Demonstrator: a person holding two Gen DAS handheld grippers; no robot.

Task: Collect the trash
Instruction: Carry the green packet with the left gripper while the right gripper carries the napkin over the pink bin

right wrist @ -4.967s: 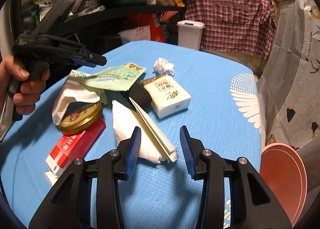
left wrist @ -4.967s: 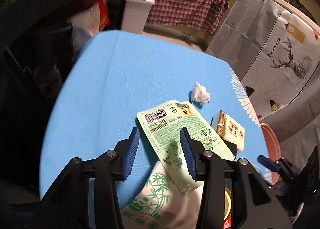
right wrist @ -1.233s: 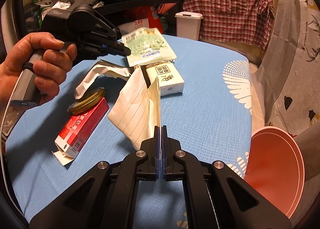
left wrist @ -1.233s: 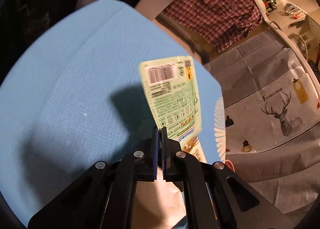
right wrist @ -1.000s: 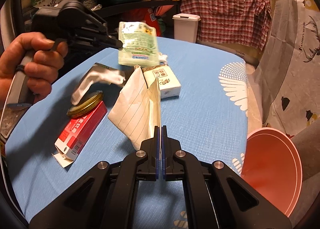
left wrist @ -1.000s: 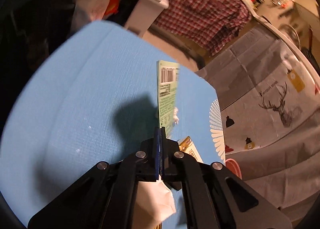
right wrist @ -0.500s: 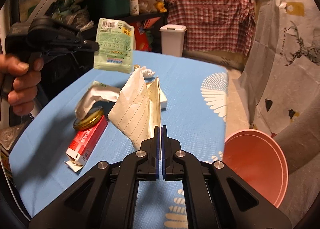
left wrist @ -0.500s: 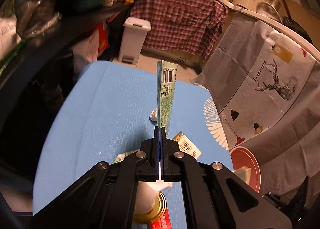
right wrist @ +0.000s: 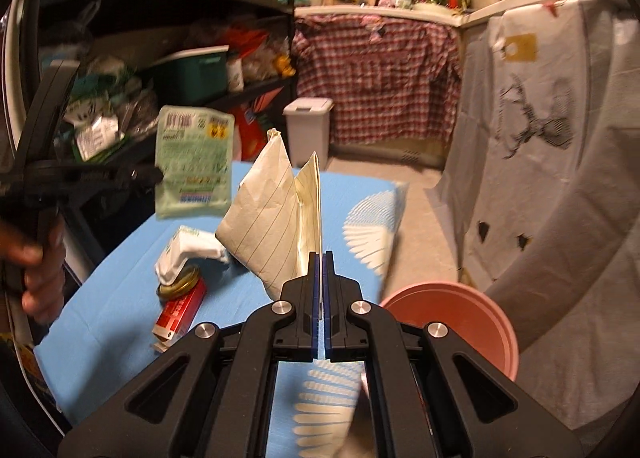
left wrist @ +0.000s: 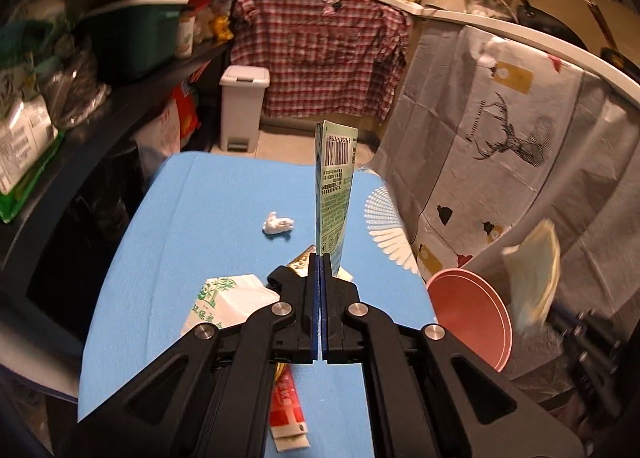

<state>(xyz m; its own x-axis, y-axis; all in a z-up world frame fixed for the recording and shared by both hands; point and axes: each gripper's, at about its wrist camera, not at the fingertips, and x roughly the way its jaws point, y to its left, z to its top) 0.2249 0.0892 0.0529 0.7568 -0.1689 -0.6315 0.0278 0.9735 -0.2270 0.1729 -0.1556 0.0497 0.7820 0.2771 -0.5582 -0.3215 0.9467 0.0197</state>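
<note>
Both hands loaded atm. Left gripper (left wrist: 321, 258) has its fingers pinched flat together on the bottom edge of the green pouch (left wrist: 334, 186), which stands straight up above the table (left wrist: 224, 194), barcode end on top. Right gripper (right wrist: 321, 258) is clamped the same way on the folded lined paper (right wrist: 272, 214), also lifted clear of the table, w/ the paper fanning up and left of the fingers.

Imo this is the carry step: two pieces picked, nothing dropped yet. The pink bin (right wrist: 452, 310) sits off the table's right edge, just below and right of the right gripper, so that's the obvious drop spot. In the left wrist view the paper looks like it's hanging roughly over the bin's far side, but it's blurry, can't say exactly.

Next move prob: get the right gripper over the bin mouth, open the fingers, let the paper fall. Then swing the left one across the table to do the same w/ the pouch.

Left on the table: crumpled tissue (left wrist: 278, 224), white bamboo-print wrapper (left wrist: 228, 302), gold lid (right wrist: 178, 286), red box (right wrist: 180, 310). So maybe a third done, rough guess.
</note>
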